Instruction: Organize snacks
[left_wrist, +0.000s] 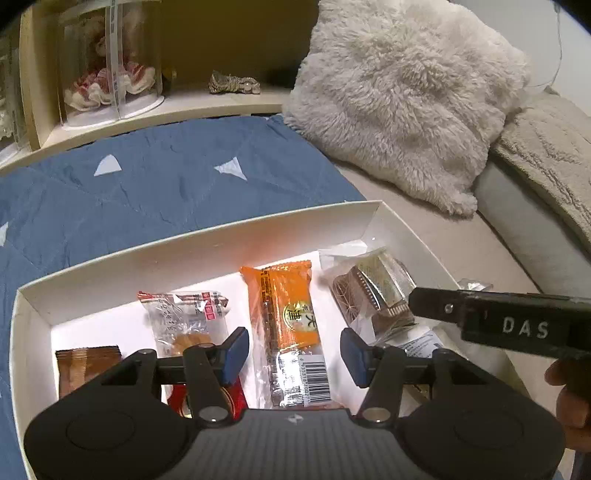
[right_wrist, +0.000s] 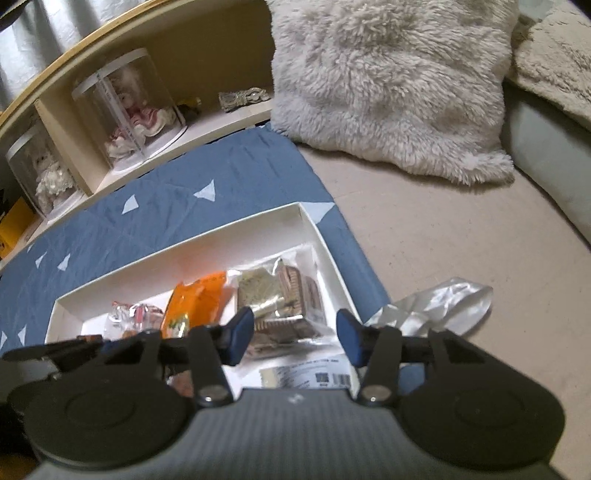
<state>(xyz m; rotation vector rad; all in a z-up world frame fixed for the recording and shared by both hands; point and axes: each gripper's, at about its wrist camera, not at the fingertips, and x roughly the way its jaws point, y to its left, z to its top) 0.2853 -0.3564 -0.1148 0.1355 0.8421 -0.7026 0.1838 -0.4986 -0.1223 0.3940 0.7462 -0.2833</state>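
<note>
A white shallow box (left_wrist: 207, 236) lies on a blue quilt and holds several snacks. An orange packet (left_wrist: 286, 317) lies in its middle, a clear packet with red print (left_wrist: 184, 314) to the left, a brown packet (left_wrist: 86, 363) at far left, and a clear bag of brown biscuits (left_wrist: 373, 291) at right. My left gripper (left_wrist: 293, 352) is open and empty above the orange packet. My right gripper (right_wrist: 295, 336) is open and empty above the biscuit bag (right_wrist: 284, 306); its arm also shows in the left wrist view (left_wrist: 498, 317). The box (right_wrist: 184, 243) and orange packet (right_wrist: 195, 299) show in the right wrist view.
A crumpled silver wrapper (right_wrist: 439, 302) lies on the beige sheet right of the box. A fluffy white pillow (left_wrist: 402, 96) leans behind. A shelf (left_wrist: 147, 110) with a doll in a clear case (left_wrist: 110, 62) runs along the back.
</note>
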